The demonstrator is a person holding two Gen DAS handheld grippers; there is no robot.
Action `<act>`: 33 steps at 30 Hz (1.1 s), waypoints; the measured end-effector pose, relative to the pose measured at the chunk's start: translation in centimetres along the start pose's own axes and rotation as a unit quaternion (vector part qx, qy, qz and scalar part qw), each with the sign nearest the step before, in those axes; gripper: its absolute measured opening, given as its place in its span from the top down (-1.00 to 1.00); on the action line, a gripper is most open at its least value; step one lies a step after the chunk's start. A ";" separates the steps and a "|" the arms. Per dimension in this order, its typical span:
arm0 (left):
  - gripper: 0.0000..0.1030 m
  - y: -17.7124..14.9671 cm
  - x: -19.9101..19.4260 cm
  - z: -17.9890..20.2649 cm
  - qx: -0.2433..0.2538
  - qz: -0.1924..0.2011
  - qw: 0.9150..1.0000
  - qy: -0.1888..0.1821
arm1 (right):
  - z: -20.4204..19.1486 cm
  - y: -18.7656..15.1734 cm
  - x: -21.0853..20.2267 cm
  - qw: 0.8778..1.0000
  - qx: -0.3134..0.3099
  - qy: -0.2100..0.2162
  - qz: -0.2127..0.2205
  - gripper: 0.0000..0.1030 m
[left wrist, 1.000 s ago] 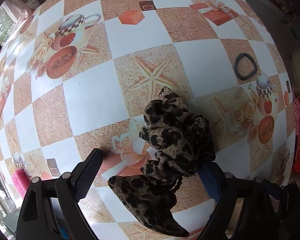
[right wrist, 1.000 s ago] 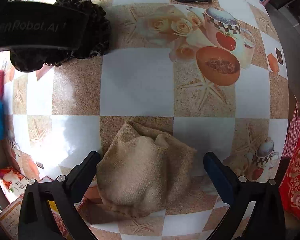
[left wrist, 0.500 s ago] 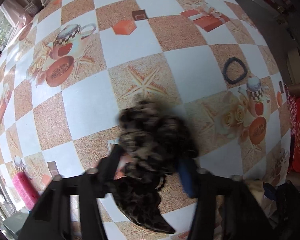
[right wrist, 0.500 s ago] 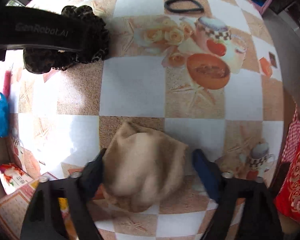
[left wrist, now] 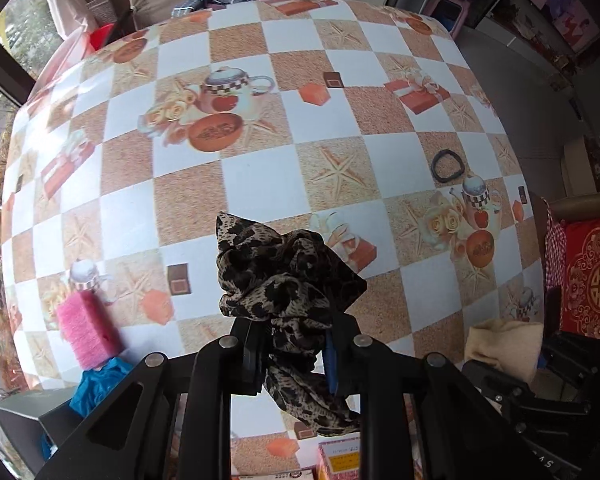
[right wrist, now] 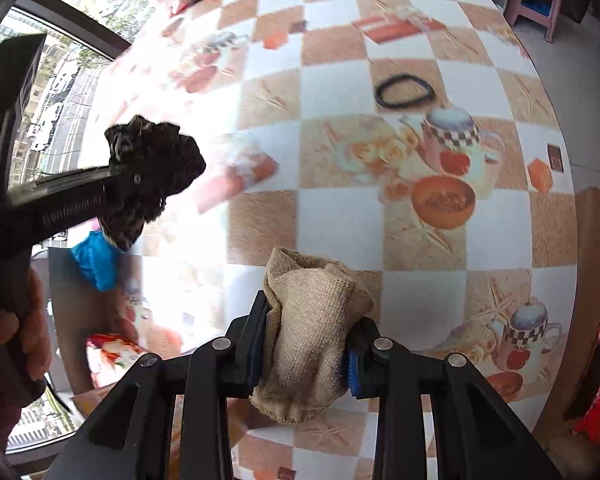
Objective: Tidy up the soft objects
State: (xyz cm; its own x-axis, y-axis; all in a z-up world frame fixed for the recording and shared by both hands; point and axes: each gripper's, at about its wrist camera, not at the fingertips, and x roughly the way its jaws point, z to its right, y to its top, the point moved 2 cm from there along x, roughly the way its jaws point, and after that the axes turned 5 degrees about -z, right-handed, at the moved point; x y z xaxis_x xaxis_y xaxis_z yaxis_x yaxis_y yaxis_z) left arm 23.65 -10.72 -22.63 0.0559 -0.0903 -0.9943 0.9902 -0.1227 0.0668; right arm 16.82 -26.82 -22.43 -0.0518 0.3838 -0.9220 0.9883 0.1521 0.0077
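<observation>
We see the left tool [left wrist: 296, 354] pinching a leopard-print scarf [left wrist: 284, 280] above the bench [left wrist: 260, 184], and the right tool [right wrist: 306, 344] pinching a burlap pouch [right wrist: 312, 320]. A pink sponge [left wrist: 86, 330] and black ring [left wrist: 447, 165] lie on the bench.

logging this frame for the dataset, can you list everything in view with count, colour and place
leopard-print fabric scrunchie: 1, brown and black, clamped in left gripper, lifted above table
tan knitted cloth pouch: 1, beige, clamped in right gripper
black elastic hair band: 1, black, lying on table's far right
pink foam sponge block: 1, pink, table's near left edge
crumpled blue cloth: 1, blue, beside the sponge at the edge
table with checkered printed cover: 1, white and tan
left gripper: 1, black, shut
right gripper: 1, black, shut
</observation>
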 end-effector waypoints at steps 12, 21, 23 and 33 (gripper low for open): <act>0.54 -8.8 -7.2 -4.1 -0.024 0.037 0.999 0.009 | -7.2 -0.3 -3.4 0.998 -0.060 0.023 0.017 0.35; 0.54 -14.7 -10.1 -6.6 -0.049 0.051 0.997 0.004 | -14.9 -2.1 -5.3 0.991 -0.124 0.032 0.031 0.35; 0.54 -16.0 -10.7 -7.1 -0.052 0.055 0.997 0.004 | -16.5 -3.1 -5.2 0.989 -0.139 0.035 0.026 0.35; 0.54 -23.0 -13.5 -9.3 -0.070 0.074 0.995 -0.015 | -21.3 -10.0 -4.1 0.982 -0.186 0.030 -0.013 0.35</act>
State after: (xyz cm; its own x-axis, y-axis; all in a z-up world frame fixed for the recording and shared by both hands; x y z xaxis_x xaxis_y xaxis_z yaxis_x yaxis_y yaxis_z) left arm 1.32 2.50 -11.55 0.2002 -0.1259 -0.9716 0.9797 0.0330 0.1976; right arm 4.07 -10.50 -10.48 -0.0951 0.4262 -0.8996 0.8667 0.4799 0.1357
